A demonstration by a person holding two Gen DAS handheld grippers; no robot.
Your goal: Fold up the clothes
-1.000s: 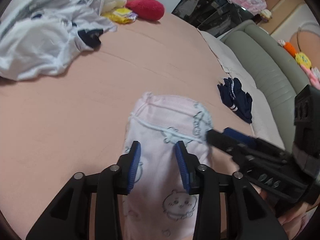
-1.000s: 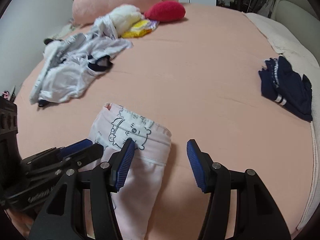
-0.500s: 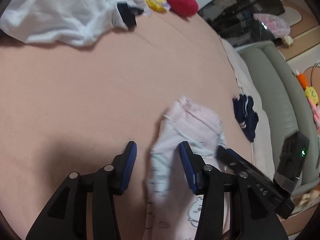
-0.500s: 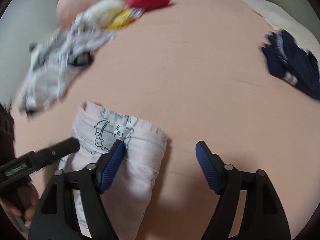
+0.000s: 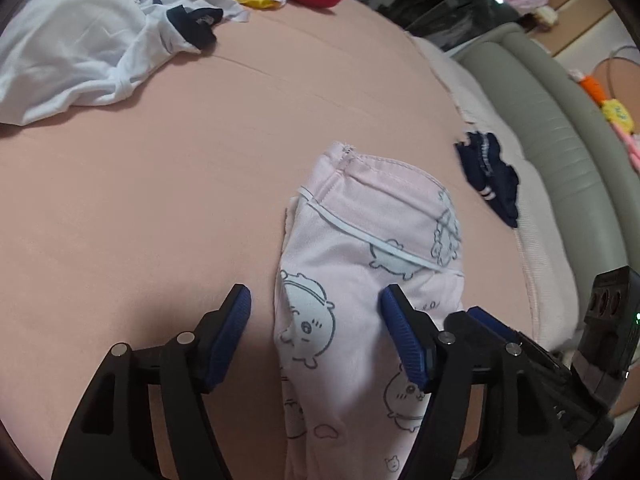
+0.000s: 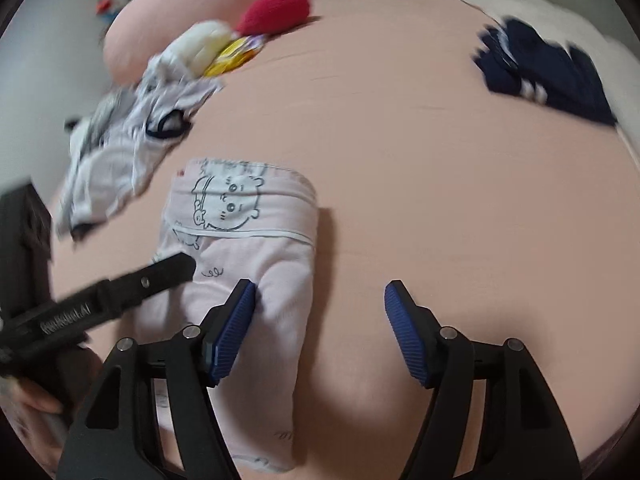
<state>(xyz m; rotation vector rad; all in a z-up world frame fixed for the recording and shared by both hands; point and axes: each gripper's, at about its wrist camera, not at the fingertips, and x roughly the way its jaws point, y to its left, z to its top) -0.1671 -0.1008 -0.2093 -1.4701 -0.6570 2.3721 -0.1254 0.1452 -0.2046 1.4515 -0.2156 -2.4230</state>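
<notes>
On the pink bed we list: one pink cartoon-print garment, folded narrow, near edge. Our left tool is above it, jaws opening, pads clear of the cloth. Our right tool is open over the garment's right edge. White clothes and dark blue clothes lie well apart.

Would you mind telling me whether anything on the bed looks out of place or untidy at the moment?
Yes. A crumpled heap of white clothes lies unfolded at the far side of the peach bedsheet, and a bunched navy garment sits askew at its edge. The pink cartoon-print trousers lie folded lengthwise, fairly neat.
</notes>
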